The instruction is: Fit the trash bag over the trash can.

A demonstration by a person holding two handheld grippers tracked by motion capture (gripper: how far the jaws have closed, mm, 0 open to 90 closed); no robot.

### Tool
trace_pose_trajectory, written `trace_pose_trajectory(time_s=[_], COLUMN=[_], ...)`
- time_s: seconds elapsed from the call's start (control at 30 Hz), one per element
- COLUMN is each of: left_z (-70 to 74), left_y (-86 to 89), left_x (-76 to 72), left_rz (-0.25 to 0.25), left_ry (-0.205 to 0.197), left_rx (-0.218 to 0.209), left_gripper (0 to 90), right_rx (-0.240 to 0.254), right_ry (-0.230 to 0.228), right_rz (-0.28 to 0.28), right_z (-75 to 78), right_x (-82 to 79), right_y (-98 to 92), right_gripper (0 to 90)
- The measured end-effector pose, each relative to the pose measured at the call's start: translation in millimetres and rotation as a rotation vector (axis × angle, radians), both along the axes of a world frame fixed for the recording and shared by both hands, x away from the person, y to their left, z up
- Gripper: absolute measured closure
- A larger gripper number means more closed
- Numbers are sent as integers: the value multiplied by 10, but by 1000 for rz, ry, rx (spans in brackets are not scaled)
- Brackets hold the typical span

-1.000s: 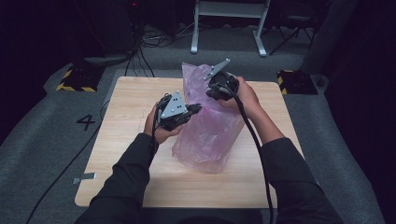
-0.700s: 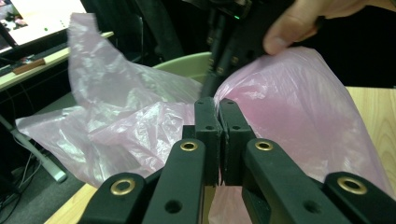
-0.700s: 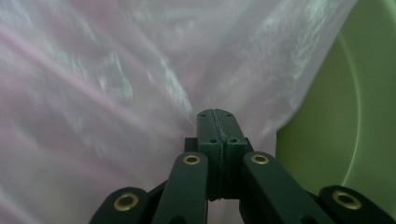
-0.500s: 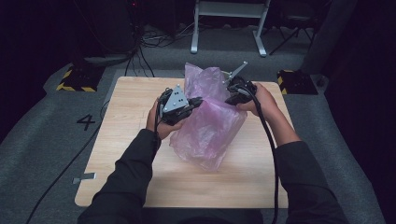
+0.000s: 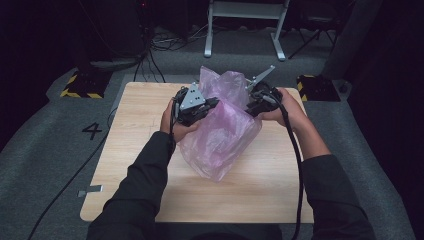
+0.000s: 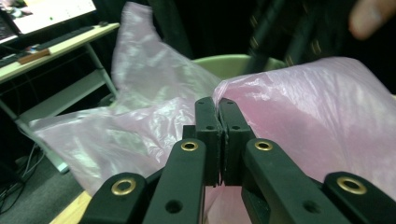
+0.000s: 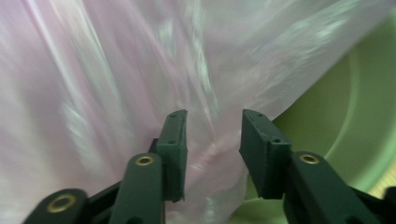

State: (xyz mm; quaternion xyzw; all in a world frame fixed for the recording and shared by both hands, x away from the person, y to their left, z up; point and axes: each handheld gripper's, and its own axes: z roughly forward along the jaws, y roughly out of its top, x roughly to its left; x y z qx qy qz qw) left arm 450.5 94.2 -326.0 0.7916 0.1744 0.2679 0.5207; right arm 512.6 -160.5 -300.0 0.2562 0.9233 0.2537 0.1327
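Note:
A thin pink plastic bag (image 5: 222, 132) stands puffed up in the middle of the wooden table (image 5: 145, 130). My left gripper (image 5: 212, 103) is at the bag's left upper edge; in the left gripper view its jaws (image 6: 218, 116) are shut on a fold of the bag (image 6: 299, 116). My right gripper (image 5: 250, 102) is at the bag's right upper edge. Its jaws (image 7: 212, 140) stand open with the bag's film (image 7: 116, 84) between and behind them. A pale green container (image 7: 345, 121) shows under the bag, with its rim (image 6: 229, 63) beyond the fold.
The table's near half (image 5: 260, 195) is bare wood. Beyond the far edge stand a white metal frame (image 5: 245, 25), cables (image 5: 160, 45) and yellow-black striped blocks (image 5: 80, 85) on grey carpet. A desk with a monitor (image 6: 51, 28) shows in the left gripper view.
Both grippers have risen and moved a little to the right along the bag's top. The bag is lifted and more puffed. The right gripper has drawn outward to the bag's right edge.

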Motion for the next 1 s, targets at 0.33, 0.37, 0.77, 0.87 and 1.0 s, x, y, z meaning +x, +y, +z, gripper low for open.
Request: trace_pose_trajectory(time_s=[0.33,0.37,0.77,0.87,1.0], left_z=[-57,-65,-144,-155,-168], left_y=[27,34,57,50,63], left_x=[-35,-39,-115,-128,-152], left_rz=[-26,-28,-56,-57,-61], left_ry=[16,15,29,31,28], left_rx=[-6,-6,-17,-26,-28], left_gripper=[885,885,884,884,883], right_rx=[251,281,229,109,11], right_ry=[-175,-185,-199,-193,-166], right_rz=[-110,-100,-138,-133,-93], right_z=[291,307,275,183,83], right_x=[19,16,181,250,302], right_y=[47,82,648,815,932], right_gripper=[306,287,240,308,559])
